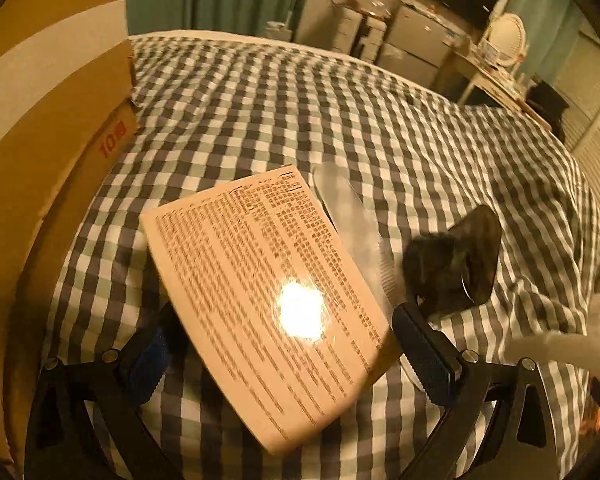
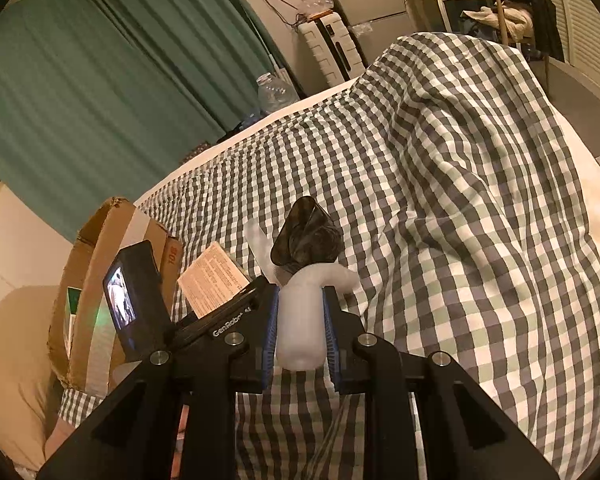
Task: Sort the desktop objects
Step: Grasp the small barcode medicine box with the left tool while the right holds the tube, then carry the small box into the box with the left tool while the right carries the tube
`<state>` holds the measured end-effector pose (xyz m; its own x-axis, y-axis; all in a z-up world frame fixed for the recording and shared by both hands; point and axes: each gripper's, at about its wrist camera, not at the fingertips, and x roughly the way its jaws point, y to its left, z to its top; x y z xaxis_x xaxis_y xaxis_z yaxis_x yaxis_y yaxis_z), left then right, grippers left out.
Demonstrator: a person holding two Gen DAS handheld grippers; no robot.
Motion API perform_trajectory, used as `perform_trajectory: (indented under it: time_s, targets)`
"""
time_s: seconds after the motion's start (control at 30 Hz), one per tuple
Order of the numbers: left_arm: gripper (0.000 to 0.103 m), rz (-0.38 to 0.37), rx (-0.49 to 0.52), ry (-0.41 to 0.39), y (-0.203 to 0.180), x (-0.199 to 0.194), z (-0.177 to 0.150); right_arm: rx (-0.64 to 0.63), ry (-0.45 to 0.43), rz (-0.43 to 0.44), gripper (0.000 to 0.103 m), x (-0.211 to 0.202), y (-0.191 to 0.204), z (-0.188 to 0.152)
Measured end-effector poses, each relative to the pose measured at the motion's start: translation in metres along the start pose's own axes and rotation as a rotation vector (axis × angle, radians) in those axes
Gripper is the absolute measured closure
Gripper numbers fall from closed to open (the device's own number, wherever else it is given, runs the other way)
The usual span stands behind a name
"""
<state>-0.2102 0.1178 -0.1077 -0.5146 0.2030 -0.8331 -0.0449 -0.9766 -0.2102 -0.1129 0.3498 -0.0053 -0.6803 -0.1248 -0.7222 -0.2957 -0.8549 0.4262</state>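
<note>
A printed booklet [image 1: 268, 304] lies on the checked bedspread [image 1: 300, 100] with a lamp glare on its page. My left gripper [image 1: 288, 354] is open, its fingers [image 1: 424, 352] wide apart on either side of the booklet's near end; the page hides part of the left finger. A clear comb [image 1: 348, 216] lies along the booklet's right edge, and a dark glossy object [image 1: 456, 256] sits right of that. My right gripper [image 2: 300, 320] is shut on a white plastic bottle-like piece [image 2: 300, 320], held just short of the dark object [image 2: 308, 236] and the comb [image 2: 258, 240].
An open cardboard box [image 1: 40, 160] stands at the bed's left side, also visible beside the booklet [image 2: 212, 280] as the box [image 2: 100, 248]. The bedspread rises in a big hump [image 2: 460, 160] to the right. Green curtains, a water bottle [image 2: 274, 92] and furniture stand beyond the bed.
</note>
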Motion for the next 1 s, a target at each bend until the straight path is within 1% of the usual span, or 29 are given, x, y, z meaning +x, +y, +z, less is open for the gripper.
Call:
perform_trajectory:
  time_s: [0.07,0.13,0.2,0.27,0.33,0.4,0.47,0.5,0.53,0.57,0.6,0.63,0.67,0.77,0.8,0.83,0.87,0.9,0.93,1.0]
  targets:
    - [0.000,-0.020,0.019,0.016,0.002,0.002,0.002,-0.003,0.005,-0.005,0.083,0.003,0.000,0.001]
    - [0.001,-0.030,0.023,0.016,0.004,0.004,0.002,-0.005,0.009,-0.011,0.082,0.005,0.001,0.001]
    - [0.005,-0.016,0.062,0.007,0.001,0.003,0.004,-0.009,0.010,-0.017,0.082,0.006,0.001,0.001]
    - [0.008,-0.033,0.109,-0.001,-0.002,-0.003,0.003,-0.010,0.015,-0.020,0.082,0.008,0.001,0.000]
    - [0.011,-0.046,0.118,-0.012,-0.002,-0.009,0.001,-0.012,0.015,-0.020,0.082,0.008,0.000,0.001]
    - [0.014,-0.045,0.137,-0.059,-0.003,-0.023,-0.009,-0.018,0.002,-0.013,0.082,0.004,0.001,0.000]
    - [0.019,-0.055,0.187,-0.123,-0.004,-0.044,-0.023,-0.032,-0.008,-0.003,0.082,0.001,0.005,0.000]
    - [0.021,-0.056,0.209,-0.142,-0.006,-0.051,-0.028,-0.040,-0.008,-0.003,0.082,0.000,0.008,-0.001]
    - [0.040,-0.057,0.230,-0.158,-0.007,-0.060,-0.034,-0.052,-0.013,-0.009,0.082,-0.002,0.012,-0.003]
    - [0.053,-0.068,0.243,-0.175,-0.007,-0.067,-0.038,-0.061,-0.018,-0.012,0.082,-0.004,0.016,-0.004]
    - [0.056,-0.095,0.250,-0.159,-0.007,-0.070,-0.040,-0.071,-0.022,-0.012,0.082,-0.006,0.020,-0.006]
    - [0.056,-0.125,0.249,-0.134,-0.005,-0.070,-0.042,-0.078,-0.026,-0.012,0.082,-0.008,0.024,-0.008]
    - [0.057,-0.139,0.244,-0.116,-0.002,-0.070,-0.041,-0.080,-0.027,-0.012,0.082,-0.009,0.026,-0.010]
    - [0.057,-0.161,0.223,-0.096,0.011,-0.070,-0.043,-0.076,-0.014,-0.016,0.082,-0.007,0.030,-0.016]
    - [0.054,-0.168,0.204,-0.085,0.016,-0.071,-0.045,-0.074,-0.010,-0.019,0.082,-0.005,0.031,-0.018]
    - [0.046,-0.169,0.180,-0.072,0.020,-0.069,-0.044,-0.075,-0.006,-0.020,0.082,-0.004,0.032,-0.019]
    - [0.037,-0.157,0.178,-0.056,0.020,-0.066,-0.045,-0.077,-0.004,-0.022,0.082,-0.003,0.032,-0.019]
    - [0.016,-0.130,0.187,-0.034,0.019,-0.061,-0.045,-0.083,0.000,-0.030,0.082,-0.001,0.034,-0.020]
    - [0.010,-0.104,0.203,-0.011,0.019,-0.056,-0.048,-0.088,0.004,-0.036,0.082,0.000,0.035,-0.020]
    - [0.010,-0.095,0.245,0.010,0.018,-0.044,-0.055,-0.093,0.011,-0.040,0.082,0.003,0.034,-0.021]
